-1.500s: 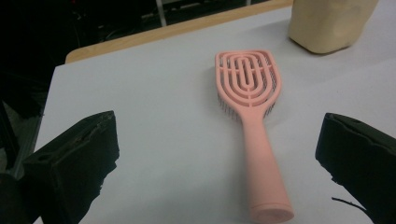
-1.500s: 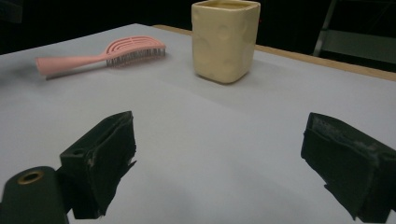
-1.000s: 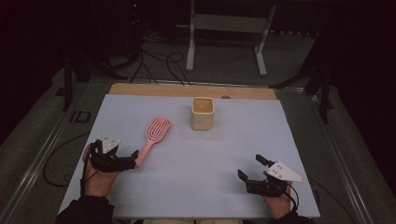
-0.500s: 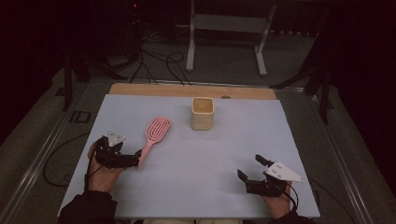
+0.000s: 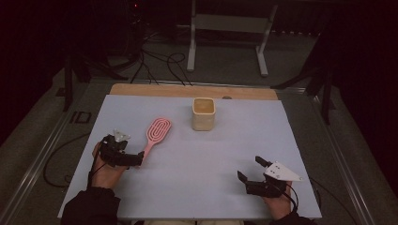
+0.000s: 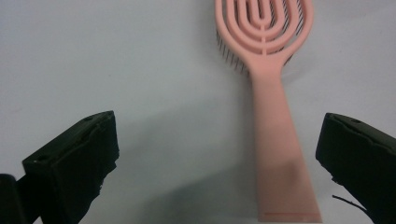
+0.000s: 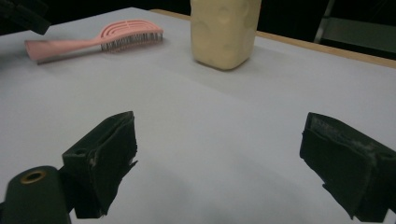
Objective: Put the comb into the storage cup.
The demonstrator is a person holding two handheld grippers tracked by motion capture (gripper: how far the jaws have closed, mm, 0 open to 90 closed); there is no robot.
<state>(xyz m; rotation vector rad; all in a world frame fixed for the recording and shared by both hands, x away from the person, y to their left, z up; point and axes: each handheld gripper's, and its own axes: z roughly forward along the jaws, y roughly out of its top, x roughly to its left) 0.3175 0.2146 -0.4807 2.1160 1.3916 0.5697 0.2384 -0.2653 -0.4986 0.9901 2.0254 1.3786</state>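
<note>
A pink vented hairbrush [image 5: 158,131] lies flat on the pale blue mat, head away from me, handle toward my left gripper [image 5: 139,159]. In the left gripper view the brush handle [image 6: 280,158] lies between the open jaws, nearer the right one and touching neither; my left gripper [image 6: 218,128] holds nothing. A cream square cup [image 5: 203,114] stands upright near the mat's far middle. My right gripper [image 5: 251,168] rests open at the front right, pointing toward the cup [image 7: 223,30] and the brush [image 7: 93,39], with my right gripper [image 7: 219,130] holding nothing.
The mat [image 5: 197,178] covers a wooden tabletop whose bare strip [image 5: 155,90] shows along the far edge. A metal stand [image 5: 227,28] and cables [image 5: 159,65] lie on the dark floor beyond. Open mat lies between the two grippers.
My left gripper has crept forward and right, so the brush handle's end now sits between its jaws. The brush, cup and right gripper have not moved.
</note>
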